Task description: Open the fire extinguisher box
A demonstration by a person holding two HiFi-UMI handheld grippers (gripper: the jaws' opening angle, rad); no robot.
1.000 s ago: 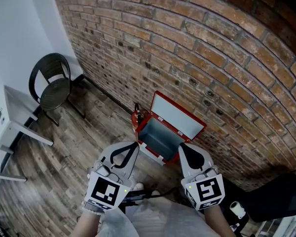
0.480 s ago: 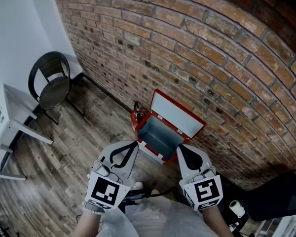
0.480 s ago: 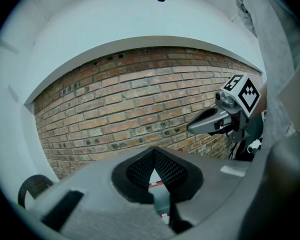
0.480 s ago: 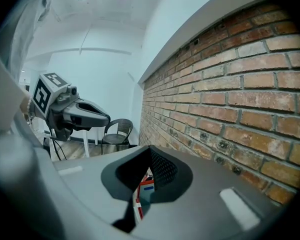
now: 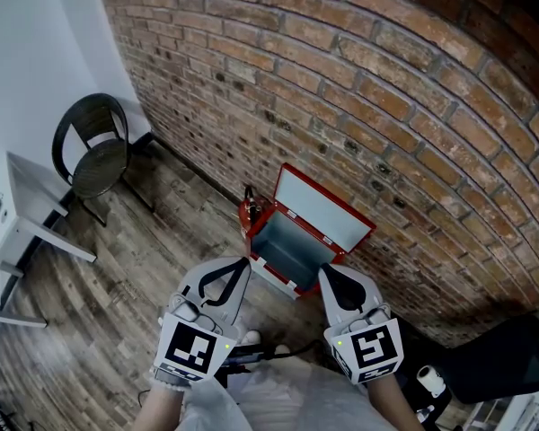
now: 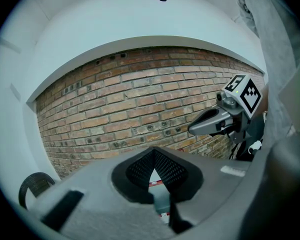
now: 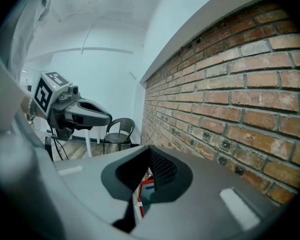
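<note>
Left gripper (image 5: 245, 261) has its jaws closed tip to tip with nothing between them; in its own view only a narrow slot shows beneath the meeting pads. Right gripper (image 5: 323, 272) is likewise closed and empty. Both are held side by side at lower centre of the head view, apart from each other, pointing up-frame and slightly downward toward the fire extinguisher box (image 5: 292, 251). Neither touches the box. The box, red outside and grey inside, sits on the wood floor (image 5: 117, 277) at the foot of the brick wall (image 5: 386, 106), at centre frame. Its lid (image 5: 323, 206) is raised and leans back against the bricks. A red object (image 5: 248, 214) with a dark top stands just beside the box's left end; what it is cannot be told. Each gripper carries one marker cube (image 5: 192, 350) printed with a black-and-white square pattern, two cubes in all. A small white label with red and blue marks shows through the right gripper's slot, too small to read. Counted: two grippers, one box, one black chair (image 5: 94, 151) at upper left, one white table (image 5: 27, 206) at the left edge.
</note>
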